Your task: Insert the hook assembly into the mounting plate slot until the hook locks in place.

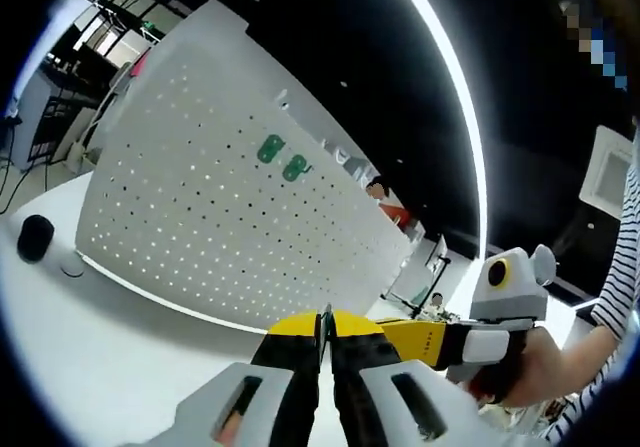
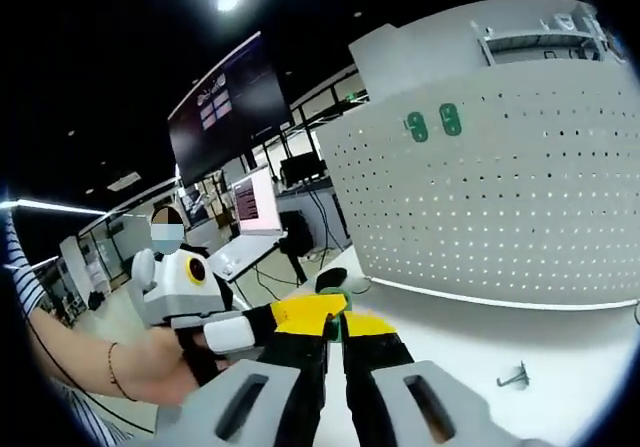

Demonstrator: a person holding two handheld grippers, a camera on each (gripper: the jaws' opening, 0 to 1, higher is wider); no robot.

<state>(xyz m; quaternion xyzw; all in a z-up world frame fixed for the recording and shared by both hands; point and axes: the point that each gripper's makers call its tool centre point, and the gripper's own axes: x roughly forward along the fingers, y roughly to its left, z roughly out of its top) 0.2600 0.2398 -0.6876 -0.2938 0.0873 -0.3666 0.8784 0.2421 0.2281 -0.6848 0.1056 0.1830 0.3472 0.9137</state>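
We see a dim hall under a black ceiling, where a long light strip (image 1: 455,87) arcs overhead. A white worktop (image 1: 120,337) gleams below. Farther back, in the right gripper view, a large dark wall screen (image 2: 222,107) hangs above a desk with a lit monitor (image 2: 257,199). Black shelving (image 1: 75,57) stands behind, at the hall's edge.

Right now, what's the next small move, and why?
Probably carry the green piece, pinched where the left gripper and right gripper meet, toward the pegboard: it sits well short of the board, and the metal hook lies on the table.
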